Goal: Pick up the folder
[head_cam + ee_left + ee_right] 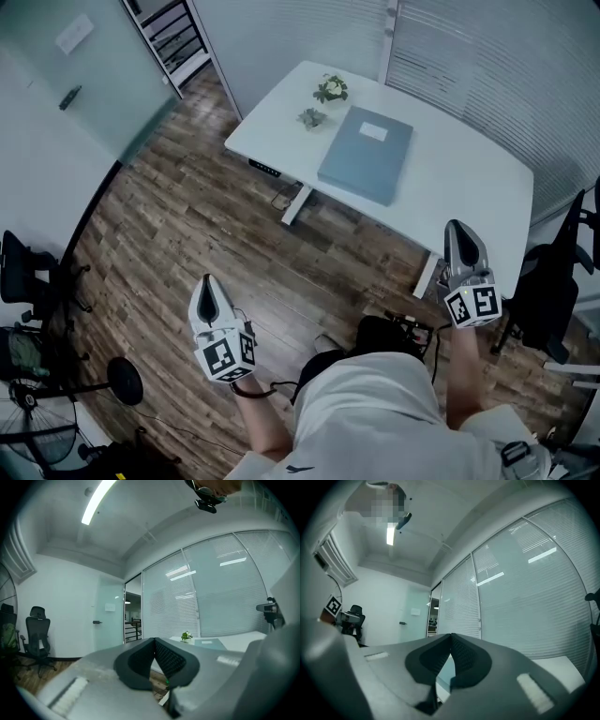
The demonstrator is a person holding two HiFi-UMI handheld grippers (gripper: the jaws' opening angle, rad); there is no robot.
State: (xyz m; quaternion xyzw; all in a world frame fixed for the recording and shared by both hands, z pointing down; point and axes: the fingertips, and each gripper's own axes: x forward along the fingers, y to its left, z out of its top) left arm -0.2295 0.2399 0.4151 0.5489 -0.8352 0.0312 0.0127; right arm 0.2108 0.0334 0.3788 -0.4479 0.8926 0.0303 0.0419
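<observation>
Left gripper (206, 283): jaws fully closed, pads pressed tip to tip, nothing between them. Its own view confirms it (153, 640), empty. Right gripper (459, 231): same, jaws together (450, 635), holding nothing. I hold both out roughly level in front of me. The left hangs over the wood floor (187, 206), and the right shows at the near edge of the table (469, 178). Neither touches anything.

The folder (366, 155) is grey-blue, flat and closed, with a small pale label (373, 132) near its far end. It lies on the white table, slightly skewed, its near end close to the table's front edge, well apart from both grippers. Two small potted plants sit just left of it, the bigger one (330, 89) farther back and the smaller one (312, 118) nearer the folder. From the left gripper view the folder (209, 642) shows as a thin teal slab on the tabletop, with a plant (186, 636) beside it. A dark office chair (553, 281) stands right of the table.
</observation>
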